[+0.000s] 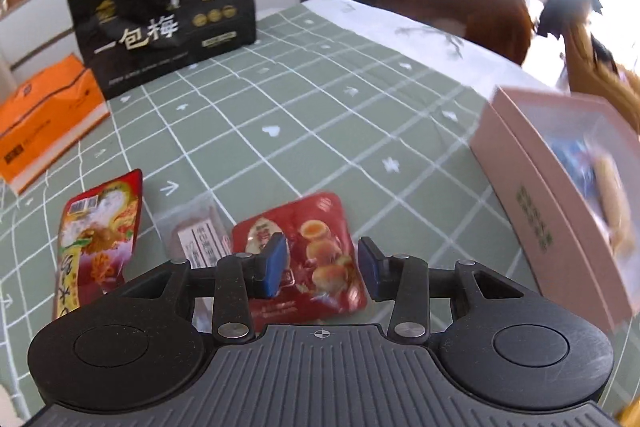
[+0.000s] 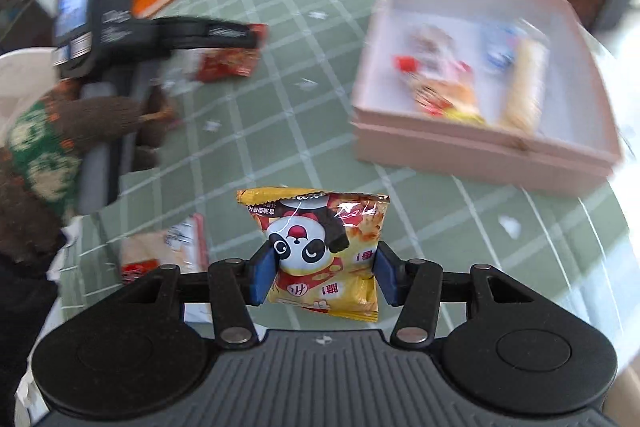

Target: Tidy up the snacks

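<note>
Panda snack packet (image 2: 320, 251) upside-down, long axis vertical, clamped in right tongs (image 2: 323, 277); left tongs (image 1: 323, 267) apart.

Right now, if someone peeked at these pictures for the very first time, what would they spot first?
Probably the yellow panda snack bag, pinched in the right claw above the green checked tablecloth. Next, the pink box to its right, already holding several snacks. In the left view, the open left claw hovers over a red pastry packet, with a big black bag standing at the far end.
</note>
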`<state>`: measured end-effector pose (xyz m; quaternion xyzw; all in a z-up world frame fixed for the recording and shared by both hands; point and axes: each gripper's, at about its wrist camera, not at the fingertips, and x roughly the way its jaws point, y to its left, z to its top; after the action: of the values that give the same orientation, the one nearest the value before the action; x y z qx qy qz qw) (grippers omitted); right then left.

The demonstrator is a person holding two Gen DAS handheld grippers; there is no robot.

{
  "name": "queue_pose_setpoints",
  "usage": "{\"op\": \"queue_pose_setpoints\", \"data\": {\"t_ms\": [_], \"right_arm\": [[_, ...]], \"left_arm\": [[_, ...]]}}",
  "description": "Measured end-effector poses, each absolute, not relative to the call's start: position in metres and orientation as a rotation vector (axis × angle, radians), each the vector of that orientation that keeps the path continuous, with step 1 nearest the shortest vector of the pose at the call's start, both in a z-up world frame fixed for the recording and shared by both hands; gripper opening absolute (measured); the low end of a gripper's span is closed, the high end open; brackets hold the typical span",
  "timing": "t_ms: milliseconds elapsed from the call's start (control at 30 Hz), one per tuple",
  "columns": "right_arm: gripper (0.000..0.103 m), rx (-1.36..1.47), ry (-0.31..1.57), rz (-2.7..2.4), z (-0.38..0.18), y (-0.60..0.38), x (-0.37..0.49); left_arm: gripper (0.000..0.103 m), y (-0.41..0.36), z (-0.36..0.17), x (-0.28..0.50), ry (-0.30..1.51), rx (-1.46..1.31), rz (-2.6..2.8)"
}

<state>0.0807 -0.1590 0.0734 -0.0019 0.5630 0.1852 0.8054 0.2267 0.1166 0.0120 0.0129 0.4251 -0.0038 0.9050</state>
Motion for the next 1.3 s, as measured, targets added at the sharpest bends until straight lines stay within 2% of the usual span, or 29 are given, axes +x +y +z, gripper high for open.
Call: {"op": "queue_pose_setpoints", "data": {"t_ms": [200, 333, 367, 400, 567, 767, 1000, 1067, 1100, 1167, 1300], "right_arm": [[0.052, 0.049, 1.219, 0.307, 0.064, -0.184, 0.064], [0.054, 0.058, 1.230, 0.270, 0.057, -0.189, 0.058], [0.059, 0.061, 1.234, 0.260, 0.054, -0.190, 0.059], [0.061, 0.067, 1.236, 0.256, 0.053, -0.192, 0.058], [0.078, 0.064, 1.229, 0.232, 0.044, -0.196, 0.055], [0.086, 0.110, 1.252, 0.227, 0.033, -0.203, 0.050], [0.088, -0.025, 1.205, 0.227, 0.029, -0.187, 0.037], [0.090, -0.081, 1.199, 0.232, 0.027, -0.181, 0.034], [0.094, -0.105, 1.200, 0.234, 0.025, -0.178, 0.034], [0.101, -0.113, 1.207, 0.236, 0.023, -0.177, 0.035], [0.103, -0.115, 1.206, 0.247, 0.021, -0.177, 0.034]], "left_arm": [[0.041, 0.106, 0.015, 0.200, 0.895, 0.056, -0.095], [0.030, 0.099, 0.014, 0.180, 0.908, 0.048, -0.176], [0.027, 0.099, 0.011, 0.176, 0.935, 0.019, -0.210], [0.027, 0.098, 0.006, 0.173, 0.970, -0.011, -0.238], [0.027, 0.105, 0.008, 0.156, 0.912, -0.115, -0.222], [0.030, 0.157, 0.034, 0.167, 0.759, -0.282, 0.025], [0.031, 0.199, 0.010, 0.225, 0.868, -0.328, 0.243], [0.043, 0.192, 0.003, 0.234, 0.877, -0.306, 0.206], [0.045, 0.188, 0.001, 0.237, 0.867, -0.276, 0.194], [0.045, 0.179, 0.000, 0.241, 0.870, -0.211, 0.189], [0.039, 0.163, 0.002, 0.233, 0.891, -0.179, 0.079]]}}
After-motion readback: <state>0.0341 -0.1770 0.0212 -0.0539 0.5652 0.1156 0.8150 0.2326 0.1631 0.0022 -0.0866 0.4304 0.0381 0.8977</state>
